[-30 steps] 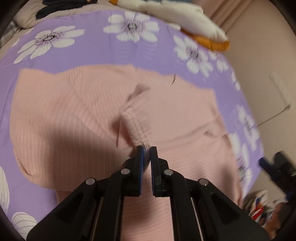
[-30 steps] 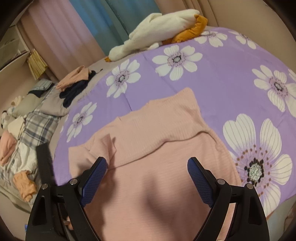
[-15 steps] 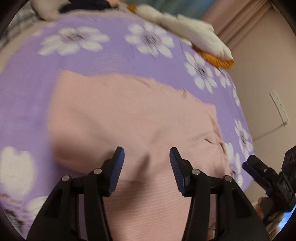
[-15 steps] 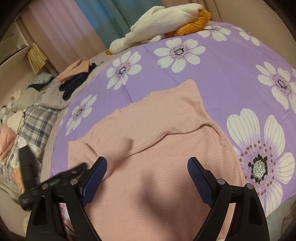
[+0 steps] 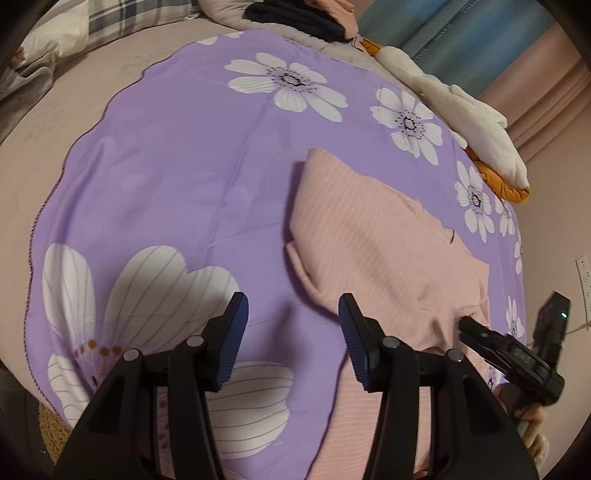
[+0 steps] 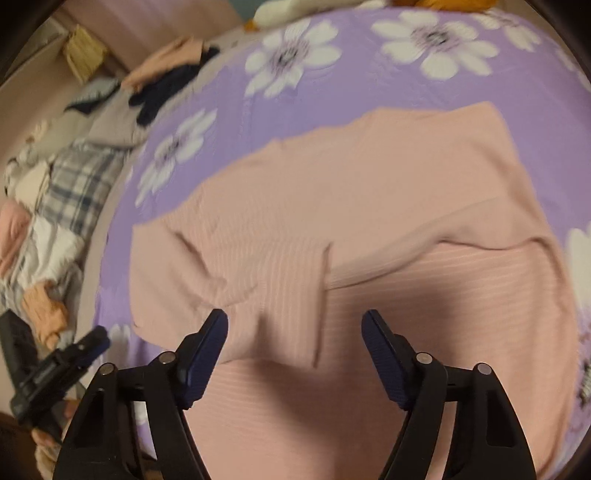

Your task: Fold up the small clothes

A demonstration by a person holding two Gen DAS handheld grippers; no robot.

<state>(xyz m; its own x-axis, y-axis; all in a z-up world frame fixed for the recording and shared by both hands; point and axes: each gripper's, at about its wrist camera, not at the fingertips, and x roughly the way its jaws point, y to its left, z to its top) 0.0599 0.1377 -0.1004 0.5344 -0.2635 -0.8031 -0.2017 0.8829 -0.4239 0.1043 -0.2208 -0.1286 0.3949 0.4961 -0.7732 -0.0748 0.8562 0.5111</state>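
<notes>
A pink ribbed top (image 5: 373, 254) lies flat on the purple flowered sheet (image 5: 166, 177), with its sleeves folded in over the body. It fills the right wrist view (image 6: 369, 229). My left gripper (image 5: 291, 317) is open and empty, low over the sheet at the garment's left edge. My right gripper (image 6: 293, 325) is open and empty, hovering over the garment's lower part. Each gripper shows at the edge of the other's view, the right one (image 5: 509, 350) and the left one (image 6: 62, 365).
A white and orange bundle (image 5: 469, 122) lies at the far edge of the sheet. Dark and pink clothes (image 5: 306, 18) are piled behind it. Plaid fabric and more laundry (image 6: 62, 192) lie off the sheet's left side. A wall socket (image 5: 585, 273) is at right.
My left gripper let go of the sleeve cuff, opened, and swung left off the garment to its edge. My right gripper stayed open and dropped closer over the top.
</notes>
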